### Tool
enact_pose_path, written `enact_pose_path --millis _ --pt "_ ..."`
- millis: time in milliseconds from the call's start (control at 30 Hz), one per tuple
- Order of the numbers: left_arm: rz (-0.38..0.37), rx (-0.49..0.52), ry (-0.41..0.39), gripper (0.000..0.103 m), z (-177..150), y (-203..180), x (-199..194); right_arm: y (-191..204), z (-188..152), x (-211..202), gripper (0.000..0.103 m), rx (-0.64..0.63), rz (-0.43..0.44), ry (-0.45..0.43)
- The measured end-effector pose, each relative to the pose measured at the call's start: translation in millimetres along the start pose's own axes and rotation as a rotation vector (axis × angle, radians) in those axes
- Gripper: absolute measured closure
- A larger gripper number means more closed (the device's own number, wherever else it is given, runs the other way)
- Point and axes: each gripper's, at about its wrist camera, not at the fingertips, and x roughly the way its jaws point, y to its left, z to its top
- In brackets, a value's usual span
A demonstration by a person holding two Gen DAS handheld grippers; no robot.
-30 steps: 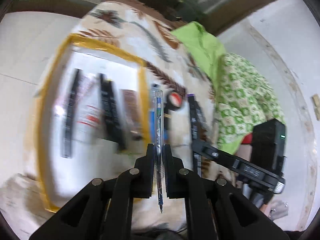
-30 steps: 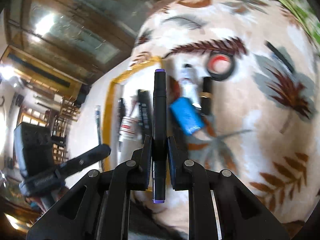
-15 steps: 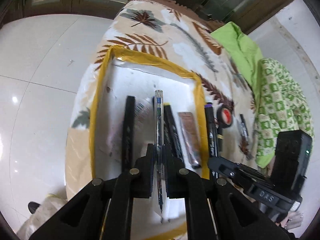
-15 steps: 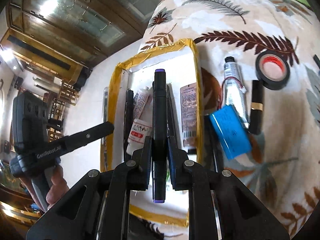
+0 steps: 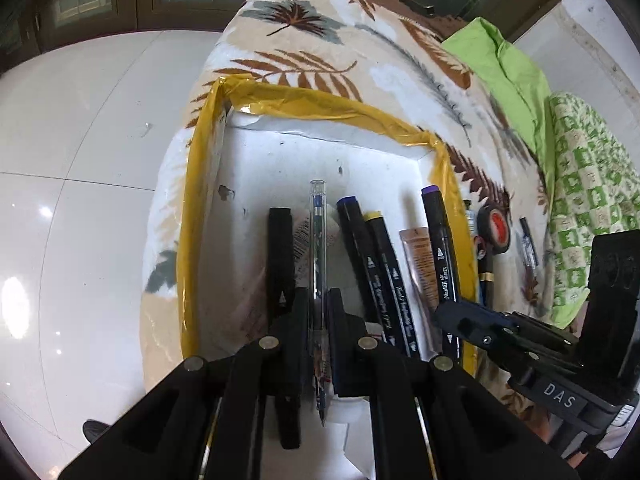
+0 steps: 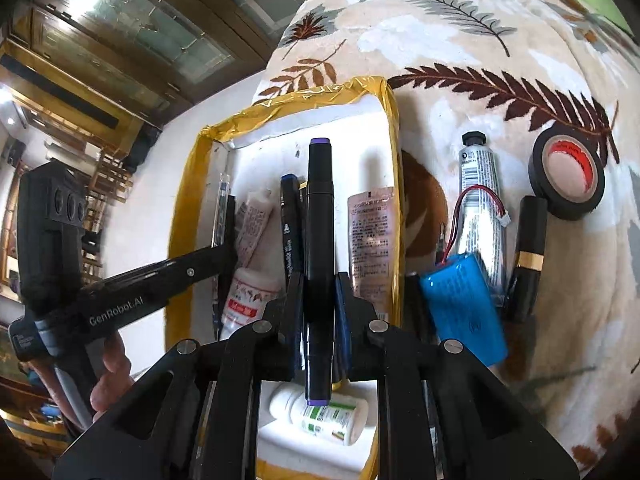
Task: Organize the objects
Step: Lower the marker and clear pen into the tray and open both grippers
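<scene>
Yellow tape is edging the white box (image 5: 192, 216) seen from the left wrist, and the box is sitting on a leaf-patterned blanket (image 5: 304, 40). The left gripper (image 5: 319, 304) is pinching a clear pen (image 5: 318, 240) between its nearly closed fingers, the pen pointing away along them above the inside of the box. Beneath it a black marker (image 5: 279, 256), a white tube with a barcode (image 5: 302, 236), two more dark markers (image 5: 368, 264) and a tan sachet (image 5: 420, 264) are lying side by side on the box floor. At the lower right the right gripper (image 5: 452, 312) is reaching in, carrying a purple-capped marker (image 5: 438, 240) near the box's right wall. A roll of black tape (image 5: 496, 228) is resting on the blanket outside.

From the right wrist, the right gripper (image 6: 319, 304) is clamping the purple-capped marker (image 6: 319, 232) lengthwise over the box (image 6: 394, 208). A white bottle (image 6: 320, 416) is lying in the box's near end. Outside, to the right, a silver tube (image 6: 476, 184), a blue battery pack (image 6: 464, 304), a black and gold lipstick (image 6: 530, 248) and the tape roll (image 6: 566, 176) are lying on the blanket. At the left, a hand (image 6: 108, 380) is holding the left gripper (image 6: 224, 252), whose pen (image 6: 222, 208) is hanging near the box's left wall.
</scene>
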Motion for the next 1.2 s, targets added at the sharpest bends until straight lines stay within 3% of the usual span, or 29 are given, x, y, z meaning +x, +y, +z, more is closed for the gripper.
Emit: enact_pose_path --millis 233,433,733,833,900,933,967,1000,1033,1067,1200 --pt "0.009 0.011 0.004 0.096 2.2 0.3 5.9 0.6 -1.5 11.4 0.088 -0.015 -0.033 0.018" --pt "-0.057 -0.012 -0.037 0.095 -2.1 3.6 1.9 2.4 -6.4 18.6 0.088 -0.026 -0.041 0.039" --pt "-0.097 -0.024 -0.079 0.095 -6.8 0.5 -5.8 0.2 -6.2 18.2 0.088 -0.009 -0.033 0.048" --pt "-0.146 -0.015 -0.106 0.094 -8.8 -1.6 -14.8 0.7 -6.9 17.7 0.087 0.0 -0.028 0.048" --pt "-0.201 -0.007 -0.131 0.092 -10.6 -4.7 -23.1 1.8 -7.3 17.3 0.081 -0.006 -0.006 0.048" --pt "-0.222 -0.005 -0.145 0.083 -11.5 -5.9 -26.8 2.9 -7.7 16.0 0.077 -0.012 0.007 0.045" --pt "-0.243 -0.007 -0.17 0.064 -12.9 -7.1 -32.0 4.3 -8.1 13.2 0.065 -0.017 0.015 0.037" --pt "-0.253 -0.012 -0.191 0.053 -13.7 -8.0 -35.8 6.0 -8.5 9.9 0.059 -0.021 0.028 0.028" --pt "-0.261 -0.019 -0.225 0.034 -16.5 -8.6 -41.4 7.3 -8.8 7.6 0.057 -0.026 0.028 0.022" --pt "-0.263 -0.022 -0.244 0.029 -18.4 -10.2 -45.2 9.2 -9.4 3.1 0.056 -0.035 0.024 0.011" --pt "-0.322 -0.046 -0.271 0.029 -27.2 -16.0 -59.0 8.0 -13.3 -17.3 0.056 -0.047 0.073 -0.021"
